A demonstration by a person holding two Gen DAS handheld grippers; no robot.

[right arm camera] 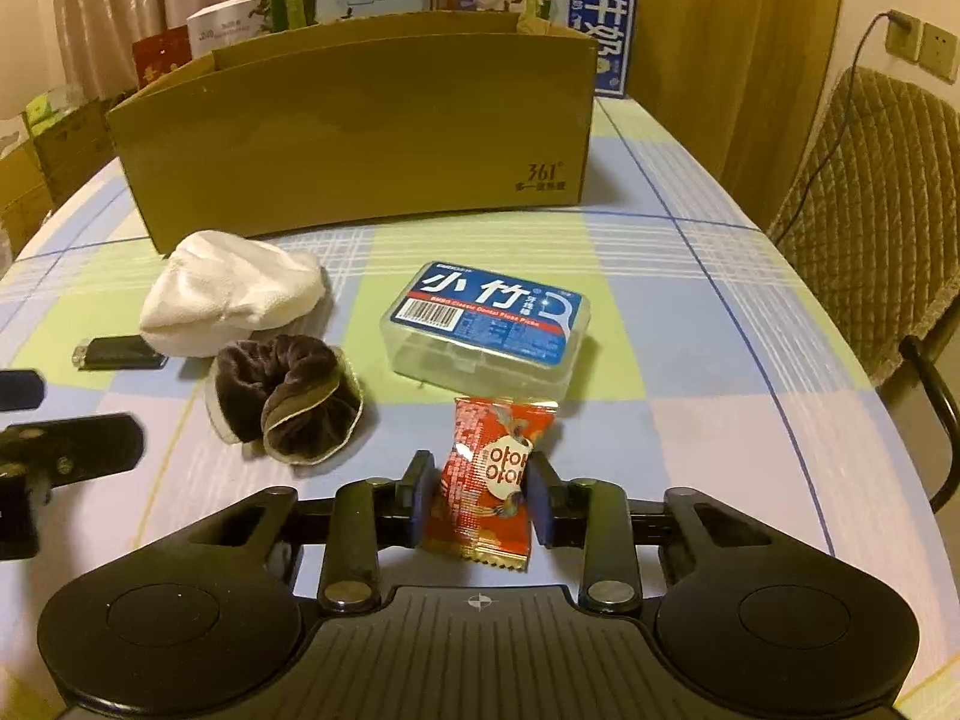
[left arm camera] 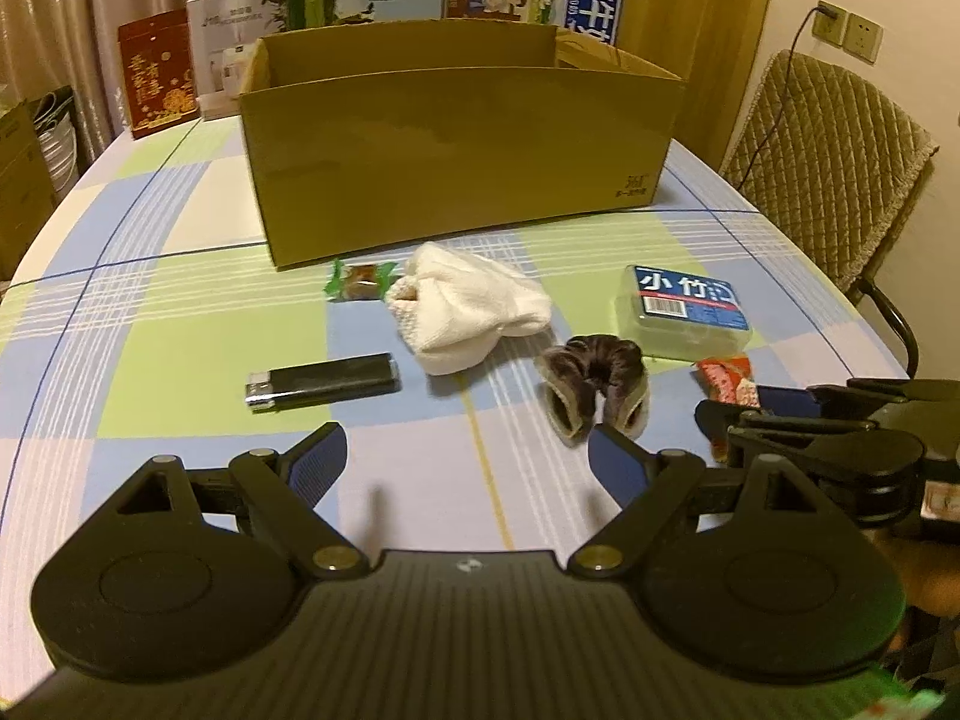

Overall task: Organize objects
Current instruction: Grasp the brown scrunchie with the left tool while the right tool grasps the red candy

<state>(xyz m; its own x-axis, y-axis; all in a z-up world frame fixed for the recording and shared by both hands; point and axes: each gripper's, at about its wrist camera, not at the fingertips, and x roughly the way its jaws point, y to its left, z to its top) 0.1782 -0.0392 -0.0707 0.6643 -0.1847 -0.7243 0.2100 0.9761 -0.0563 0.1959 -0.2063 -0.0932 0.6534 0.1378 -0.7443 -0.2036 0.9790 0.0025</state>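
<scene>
The right gripper (right arm camera: 479, 501) is clenched on a red snack packet (right arm camera: 487, 480): both blue pads press its sides, and the packet sits low at the near edge of the checked tablecloth (right arm camera: 690, 360), whether resting on the cloth or just lifted I cannot tell. The left gripper (left arm camera: 467, 467) hangs released, its jaws spread wide with nothing between them, over the near part of the table just in front of the dark velvet scrunchie (left arm camera: 594, 387).

The cardboard box (left arm camera: 456, 144), open at the top, stands at the far side of the table and looks like the place where the loose things belong. Its inside is hidden from both cameras, so I cannot say whether anything lies in it.

Judging from what lies out, the sorting is at an early stage. In front of the box remain a green-wrapped sweet (left arm camera: 359, 281) just beside the box's near wall, a crumpled white cloth (left arm camera: 468, 312) right of it, a black lighter (left arm camera: 324, 381) nearer and to the left, the scrunchie in the middle, and a clear dental floss pick box (left arm camera: 684, 312) with a blue label to the right. The red packet lies just near of that floss box.

So one item is in hand and five wait on the cloth. Cartons and a red tin (left arm camera: 157, 72) stand behind the box, apart from the work.
</scene>
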